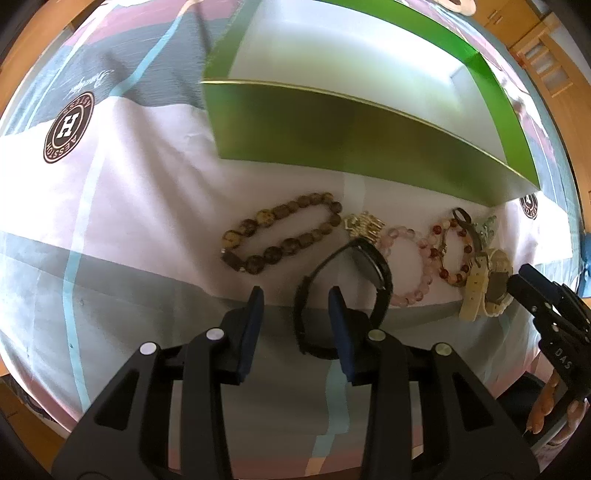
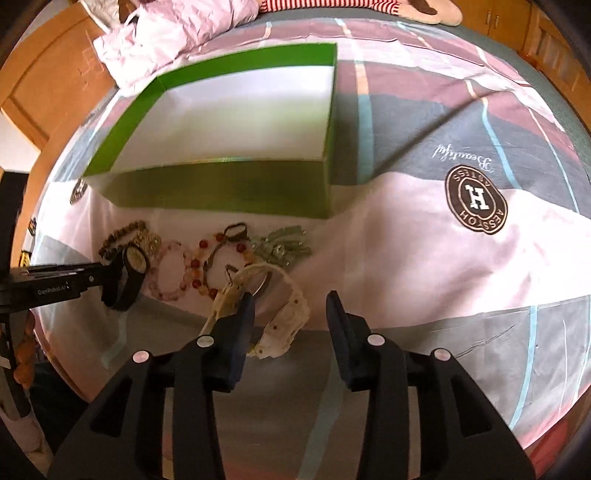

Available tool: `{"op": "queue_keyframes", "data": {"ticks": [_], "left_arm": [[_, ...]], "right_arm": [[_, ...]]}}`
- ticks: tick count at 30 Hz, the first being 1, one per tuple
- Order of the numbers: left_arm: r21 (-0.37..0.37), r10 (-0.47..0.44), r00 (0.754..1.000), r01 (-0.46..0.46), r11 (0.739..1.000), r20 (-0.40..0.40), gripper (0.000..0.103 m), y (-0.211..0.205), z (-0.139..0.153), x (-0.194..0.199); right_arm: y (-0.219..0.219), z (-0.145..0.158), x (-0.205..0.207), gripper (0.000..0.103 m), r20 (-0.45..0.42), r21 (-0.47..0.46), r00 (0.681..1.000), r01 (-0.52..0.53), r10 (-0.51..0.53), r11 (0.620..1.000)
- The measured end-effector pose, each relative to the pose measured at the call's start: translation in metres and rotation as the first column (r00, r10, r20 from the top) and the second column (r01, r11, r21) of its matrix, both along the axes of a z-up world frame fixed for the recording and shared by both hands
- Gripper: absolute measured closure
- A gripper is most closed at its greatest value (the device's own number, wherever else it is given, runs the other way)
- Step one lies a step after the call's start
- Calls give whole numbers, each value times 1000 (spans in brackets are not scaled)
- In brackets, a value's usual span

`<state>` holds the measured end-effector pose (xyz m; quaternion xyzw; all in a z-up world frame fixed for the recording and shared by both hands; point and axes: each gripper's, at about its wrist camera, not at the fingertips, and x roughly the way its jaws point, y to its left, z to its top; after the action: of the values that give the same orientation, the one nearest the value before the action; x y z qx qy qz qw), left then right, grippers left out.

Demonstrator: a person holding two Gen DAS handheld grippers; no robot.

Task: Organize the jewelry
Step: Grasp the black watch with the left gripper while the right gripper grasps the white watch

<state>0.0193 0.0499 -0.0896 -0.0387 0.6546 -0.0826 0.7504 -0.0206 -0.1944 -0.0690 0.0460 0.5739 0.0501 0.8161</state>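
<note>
Box point(image 2: 221, 192) sits on the bedspread point(image 2: 424, 258), pillow point(image 2: 173, 33) behind it. Jewelry row just in front of box: bead bracelet point(image 1: 280, 232) leftmost, two watches point(image 1: 347, 291) point(image 2: 280, 314) nearest the grippers.

Both views are bright with soft daylight and a warm cast. Heavy fisheye bending curves every edge, with dark vignette corners. The green box point(image 1: 332, 129) is motion-blurred in the upper frame, its white inside washed out; its near wall lies in shadow.
</note>
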Motion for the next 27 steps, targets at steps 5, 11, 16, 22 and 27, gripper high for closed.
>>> {"op": "queue_keyframes", "data": {"ticks": [5,11,16,22,27], "left_arm": [[23,-21,1000,21,1000,-15,67,-10,-8,3],[16,-18,1000,18,1000,-5,93,-15,-9,7],[-8,-26,998,26,1000,49,96,-16,2,2],[-20,-6,980,10,1000,199,96,-13,42,3],[-23,19,963,-14,1000,267,96,-10,62,1]], "right_arm": [[4,-7,0,63,-6,-33,1000,0,0,999],[11,-17,0,71,-20,-58,1000,-23,22,998],[10,-12,-2,85,5,-23,1000,-18,18,1000],[6,6,-4,85,79,-7,997,13,-13,1000],[7,20,1,85,124,19,992,23,-25,1000]]}}
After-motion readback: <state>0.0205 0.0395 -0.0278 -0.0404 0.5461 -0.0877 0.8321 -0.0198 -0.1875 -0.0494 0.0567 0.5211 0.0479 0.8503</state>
